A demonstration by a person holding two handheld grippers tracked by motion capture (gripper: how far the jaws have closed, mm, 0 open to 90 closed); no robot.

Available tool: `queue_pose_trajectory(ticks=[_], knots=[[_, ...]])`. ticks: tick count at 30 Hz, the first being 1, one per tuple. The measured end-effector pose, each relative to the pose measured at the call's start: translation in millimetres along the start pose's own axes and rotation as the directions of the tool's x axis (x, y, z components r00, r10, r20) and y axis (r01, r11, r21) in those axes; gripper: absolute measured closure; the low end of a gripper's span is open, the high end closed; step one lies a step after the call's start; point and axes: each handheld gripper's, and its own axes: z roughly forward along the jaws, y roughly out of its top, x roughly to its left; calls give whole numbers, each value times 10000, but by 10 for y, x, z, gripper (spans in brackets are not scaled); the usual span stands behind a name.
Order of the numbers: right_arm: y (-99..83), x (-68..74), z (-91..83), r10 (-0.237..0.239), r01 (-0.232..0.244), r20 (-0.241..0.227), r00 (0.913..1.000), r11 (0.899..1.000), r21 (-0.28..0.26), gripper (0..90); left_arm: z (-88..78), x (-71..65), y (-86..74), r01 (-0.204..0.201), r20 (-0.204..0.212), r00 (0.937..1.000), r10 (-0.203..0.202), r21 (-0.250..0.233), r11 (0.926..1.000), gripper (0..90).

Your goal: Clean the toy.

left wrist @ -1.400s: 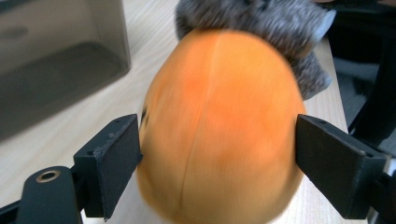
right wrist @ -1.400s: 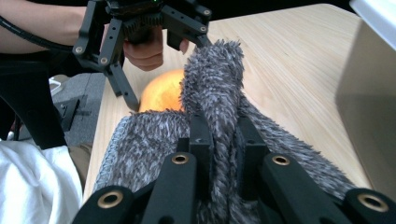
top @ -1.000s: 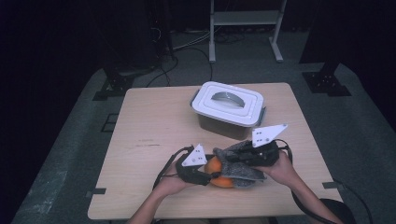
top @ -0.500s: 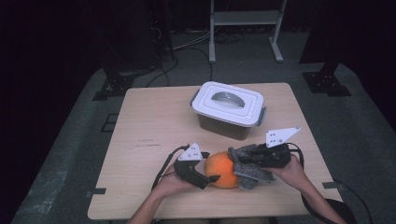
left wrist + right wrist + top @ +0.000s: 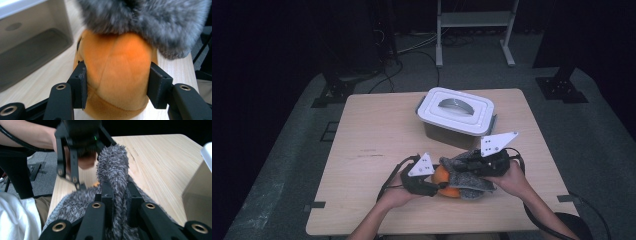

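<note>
Wooden table point(image 5: 377, 135) carrying white-lidded bin point(image 5: 456, 116) toward far side. Orange plush point(image 5: 117, 75) with grey fuzzy cover point(image 5: 112, 170) lying on near edge, just before bin. Left gripper point(image 5: 117, 86) clamping orange body, jaws pressing both sides. Right gripper point(image 5: 117, 195) pinching grey fuzzy fold, jaws narrow.

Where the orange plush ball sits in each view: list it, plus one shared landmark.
High view: orange plush ball at the table's near edge, between both grippers.
Left gripper view: centre, between the jaws.
Right gripper view: an orange sliver behind the grey fur.
Shared landmark: grey furry fabric draped over it.
</note>
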Motion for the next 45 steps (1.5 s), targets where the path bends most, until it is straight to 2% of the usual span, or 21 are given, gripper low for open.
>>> queue_pose_trajectory(ticks=[2,5,7,9,11,13,14,17,19,21,22,24,26,29,32,33,35,37,39,42,45], knots=[[-91,-43,-49,404,-405,-44,9992,9989,-222,796,-85,31,-3,119,-32,9999,-119,-26,9999,431],[-246,-76,-58,808,-812,-118,9967,9960,-366,797,-86,32,-16,143,65,9999,-143,44,9999,392],[-324,-82,-37,1003,-1010,-189,9948,9940,-424,797,-32,22,-48,287,104,9995,-286,-83,9996,309],[-384,-90,-42,1131,-1139,-178,9934,9924,-475,797,-16,31,-86,458,181,9988,-450,-471,9978,198],[-421,-93,-56,1225,-1231,-174,9923,9913,-461,797,-15,64,-132,809,290,9965,-787,-827,9933,138],[-454,-99,-75,1310,-1316,-158,9913,9901,-487,797,19,120,-203,1116,465,9930,-1082,-758,9909,64],[-463,-104,-84,1305,-1309,-126,9914,9902,-476,797,34,136,-235,1204,574,9916,-1162,-760,9898,61],[-483,-124,-99,1423,-1426,-96,9898,9886,-480,797,100,182,-313,1717,1022,9813,-1630,-836,9816,55],[-474,-134,-92,1443,-1444,-45,9895,9883,-485,797,75,153,-295,1482,847,9866,-1395,-1070,9831,190],[-447,-147,-99,1505,-1504,-19,9886,9869,-591,797,34,130,-225,1437,547,9887,-1394,-846,9860,314],[-423,-156,-103,1477,-1471,40,9890,9872,-615,797,10,109,-178,1259,314,9918,-1240,-681,9897,343],[-384,-165,-90,1373,-1364,157,9904,9895,-474,797,-47,91,-85,1080,149,9941,-1077,-210,9939,376],[-391,-180,-61,1426,-1419,133,9897,9889,-435,797,-108,94,-33,1028,-50,9947,-1028,98,9947,389],[-396,-173,-20,1535,-1537,-77,9881,9863,-593,798,-137,95,-2,1024,-112,9947,-1020,412,9939,397],[-292,-137,-32,1460,-1489,-339,9887,9822,-1144,798,-100,64,36,943,-81,9955,-940,490,9943,396],[-229,-115,-31,1299,-1345,-441,9905,9830,-1249,798,-62,44,56,797,-40,9968,-796,519,9955,394],[-82,-56,3,857,-918,-515,9950,9869,-1327,797,-9,28,78,796,18,9968,-798,476,9957,383],[-31,-35,47,586,-623,-375,9976,9925,-1053,797,44,21,68,778,48,9969,-781,531,9956,346],[-74,-60,54,597,-614,-228,9980,9948,-808,798,69,24,28,876,121,9960,-880,330,9956,289],[-217,-114,16,981,-998,-231,9949,9906,-933,798,102,27,6,1038,205,9944,-1040,90,9946,210],[-316,-142,-32,1235,-1244,-149,9922,9862,-1091,798,129,47,-2,1007,263,9946,-1002,-179,9948,158]])
